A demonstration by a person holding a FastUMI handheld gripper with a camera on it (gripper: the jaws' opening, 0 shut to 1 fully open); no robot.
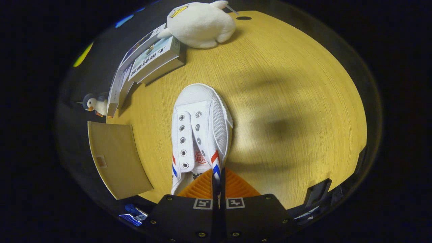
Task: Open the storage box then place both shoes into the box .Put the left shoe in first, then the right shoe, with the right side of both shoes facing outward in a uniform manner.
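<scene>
In the gripper view, your gripper (218,175) is clenched on the side wall of one white shoe (199,128), whose toe points ahead over the wooden table (287,101). You seem to be in the carrying step; next you must bring it to the box (114,158), just left of the fingers. I count one shoe, one box, two books (148,60), and two plush toys (199,23).

A white plush toy (199,24) lies at the far end of the wooden table (297,101), touching a stack of books (148,64). A small penguin figure (95,105) stands beside the books at the table's edge.
</scene>
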